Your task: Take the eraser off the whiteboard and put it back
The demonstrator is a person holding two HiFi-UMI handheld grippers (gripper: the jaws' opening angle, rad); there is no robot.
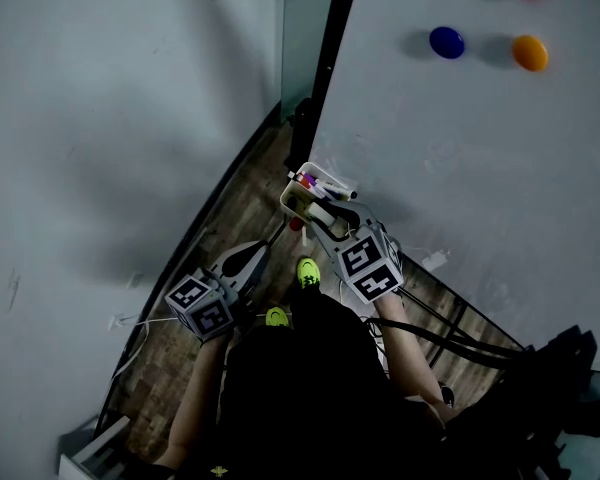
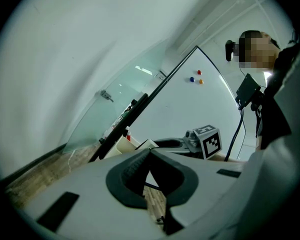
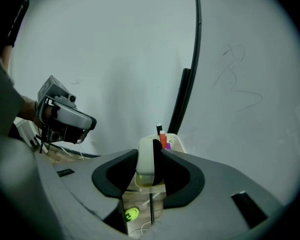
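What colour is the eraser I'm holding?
The eraser is white with a black felt side; the right gripper view shows it best.

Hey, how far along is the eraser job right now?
Done: the eraser is off the whiteboard, clamped in the right gripper. In hand: it is held just in front of the marker tray at the board's lower edge. Left: setting it back and letting go. The left gripper is shut and empty, off to the side.

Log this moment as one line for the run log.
right gripper: shut on white block eraser | eraser: at cream marker tray | left gripper: shut, empty
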